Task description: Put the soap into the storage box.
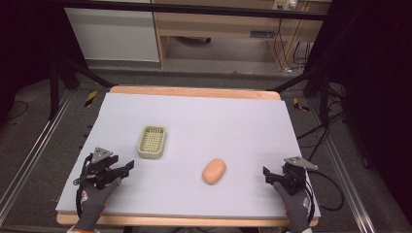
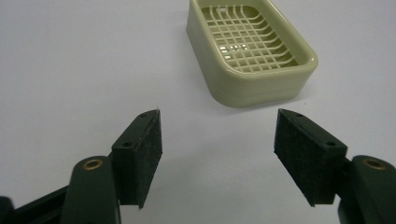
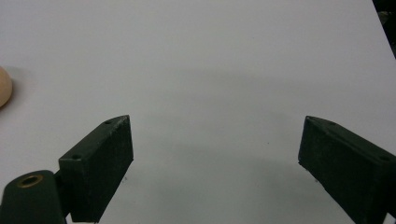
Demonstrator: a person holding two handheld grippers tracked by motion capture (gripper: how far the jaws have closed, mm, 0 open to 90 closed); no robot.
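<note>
Jaws: left gripper (image 1: 130, 165) and right gripper (image 1: 266, 173) both spread, empty.
Soap dish (image 1: 152, 141): just beyond left gripper.
Soap (image 1: 214, 171): between grippers, path unobstructed.

The high view looks forward and down over the whole table (image 1: 194, 121). Each gripper view rides low, close behind its jaws; the left shares the dish (image 2: 250, 51), the right the soap (image 3: 3, 86).

I see a pale green soap dish (image 1: 152, 141), rectangular with rounded corners and a slotted grid floor, empty, sitting flat and upright left of centre. An orange-peach oval soap bar (image 1: 214, 171) lies flat to its right and nearer me, well apart from the dish, long axis slightly tilted.
</note>
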